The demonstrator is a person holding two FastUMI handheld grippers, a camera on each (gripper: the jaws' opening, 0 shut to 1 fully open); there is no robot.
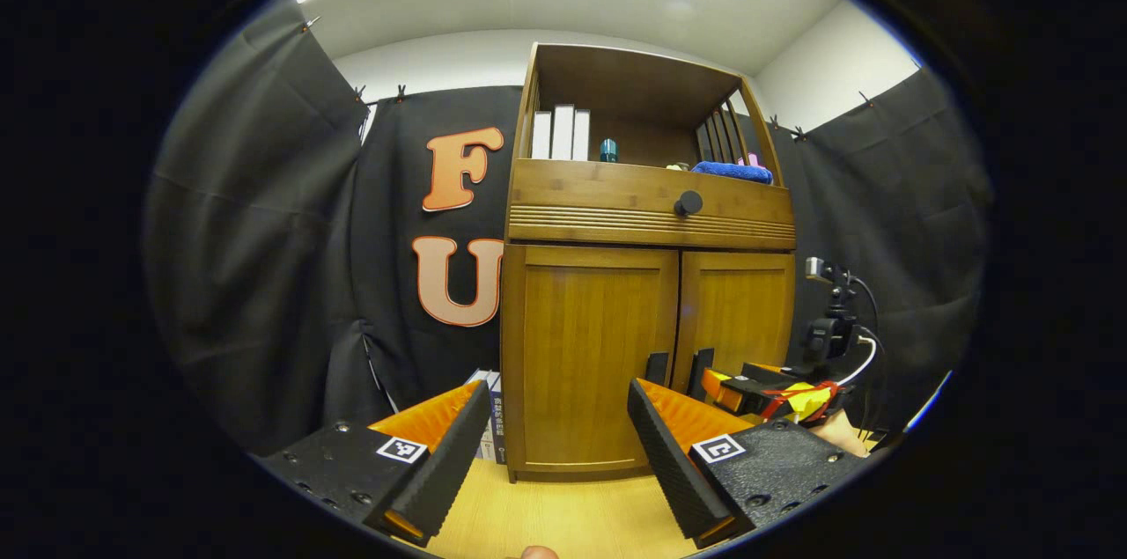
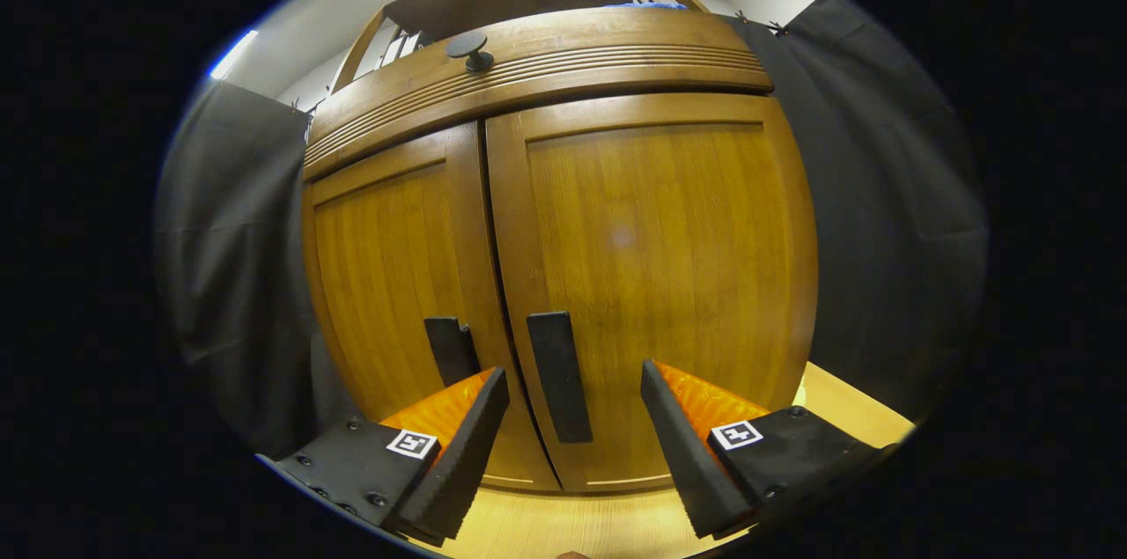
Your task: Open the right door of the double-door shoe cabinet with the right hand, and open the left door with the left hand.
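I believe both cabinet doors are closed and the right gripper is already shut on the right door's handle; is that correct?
Not quite. The left door and right door are closed, but the right gripper is open. In the right gripper view its fingers stand apart on either side of the right door's handle, not pressing it.

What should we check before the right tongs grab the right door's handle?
1. Both doors shut: the right door and the left door sit flush. Ok.
2. Right tongs open: wide gap between the fingers. Ok.
3. Handle lined up: the right door's handle stands in that gap. Ok.
4. Fingers touching the handle: not yet, they look short of it. Not ok.
5. Left tongs ready: open, facing the left door from farther back. Ok.
6. Room for the door to swing: cannot tell.
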